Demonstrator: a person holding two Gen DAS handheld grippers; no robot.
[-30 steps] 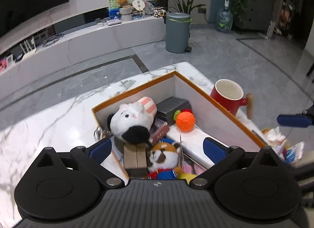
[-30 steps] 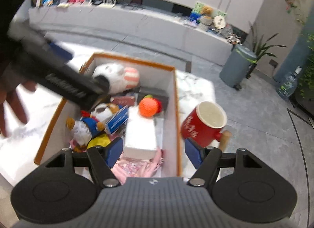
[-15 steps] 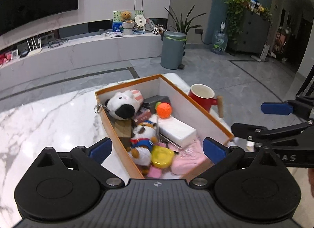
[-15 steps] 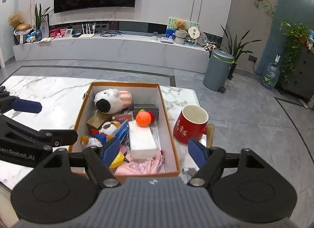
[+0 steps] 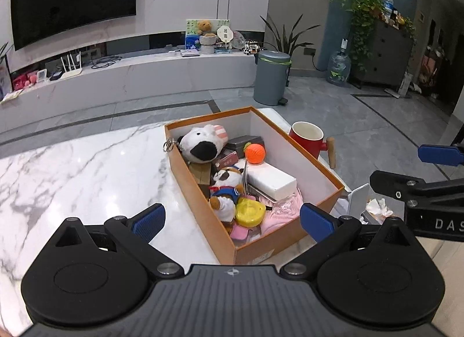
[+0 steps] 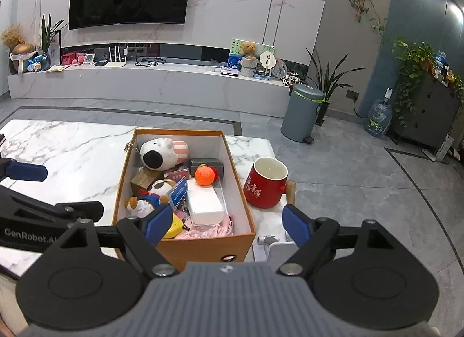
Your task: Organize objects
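Note:
An orange cardboard box stands on the marble table. It holds a white plush, an orange ball, a white block, a small plush doll, a yellow disc and pink cloth. My left gripper is open and empty, held back above the box's near end. My right gripper is open and empty, also short of the box.
A red mug with a wooden handle stands right of the box. A white holder with crumpled paper sits at the table's right corner. A grey bin stands on the floor beyond.
Both grippers have pulled back and up from the box, so the whole box and more of the room now show. Both stay open and empty.

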